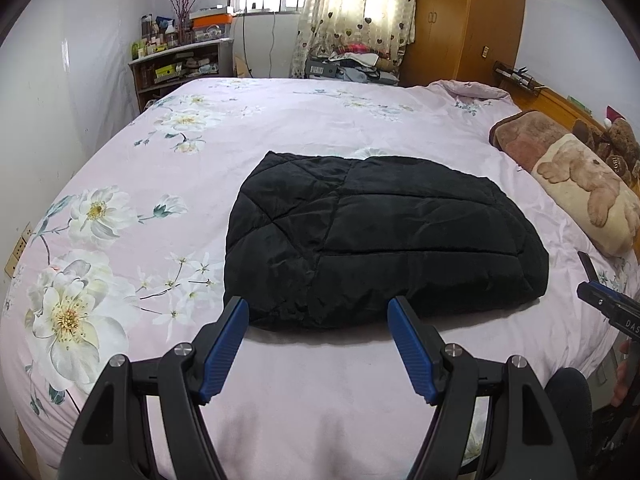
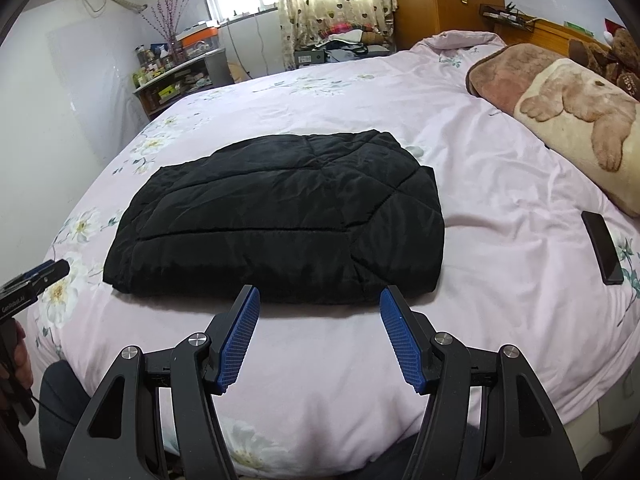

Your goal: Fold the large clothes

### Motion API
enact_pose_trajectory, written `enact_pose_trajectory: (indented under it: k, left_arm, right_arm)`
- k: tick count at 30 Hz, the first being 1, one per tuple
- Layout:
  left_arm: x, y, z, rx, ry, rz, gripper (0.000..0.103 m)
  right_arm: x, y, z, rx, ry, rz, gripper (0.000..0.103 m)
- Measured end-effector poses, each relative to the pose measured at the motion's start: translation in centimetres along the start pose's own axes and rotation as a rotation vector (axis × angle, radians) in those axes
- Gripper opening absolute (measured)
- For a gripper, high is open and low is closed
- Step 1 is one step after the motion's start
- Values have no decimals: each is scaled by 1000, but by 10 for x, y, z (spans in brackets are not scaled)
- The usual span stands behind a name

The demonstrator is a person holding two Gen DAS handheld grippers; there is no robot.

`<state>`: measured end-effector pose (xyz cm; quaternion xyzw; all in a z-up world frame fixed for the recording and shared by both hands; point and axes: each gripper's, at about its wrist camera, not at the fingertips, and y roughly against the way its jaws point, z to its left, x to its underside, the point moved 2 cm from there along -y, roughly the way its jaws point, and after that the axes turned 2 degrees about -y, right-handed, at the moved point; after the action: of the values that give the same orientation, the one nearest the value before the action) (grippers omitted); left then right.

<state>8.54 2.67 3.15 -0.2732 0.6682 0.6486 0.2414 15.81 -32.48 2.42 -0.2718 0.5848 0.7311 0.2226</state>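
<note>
A black quilted jacket [image 1: 380,240] lies folded into a compact rectangle in the middle of the bed; it also shows in the right wrist view [image 2: 280,220]. My left gripper [image 1: 318,308] is open and empty, hovering just short of the jacket's near edge. My right gripper [image 2: 320,298] is open and empty, also just short of the near edge. Each gripper shows at the edge of the other's view: the right one [image 1: 608,304] and the left one [image 2: 36,280].
The pink floral bedspread [image 1: 160,208] covers the bed. A bear-print pillow [image 2: 568,120] and teddy bears lie at the right. A black phone [image 2: 602,246] lies on the bed right of the jacket. A shelf [image 1: 180,64] and wardrobe [image 1: 468,20] stand beyond.
</note>
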Motion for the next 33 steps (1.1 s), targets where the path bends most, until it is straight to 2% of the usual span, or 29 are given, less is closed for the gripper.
enact_pose_trajectory:
  k: [10,26,33]
  left_arm:
    - [-15,-36,18,-22,22,16,74]
    - [-41,-126,75,-76,82,67,74]
    - [-49,-151,79,-38,85,72,74]
  right_arm:
    - [-14,-29,-20,25,-26,18,63]
    - [-45,-94,-82,95,-125,72,63]
    - [-59,-110,-92,108,-119,67,63]
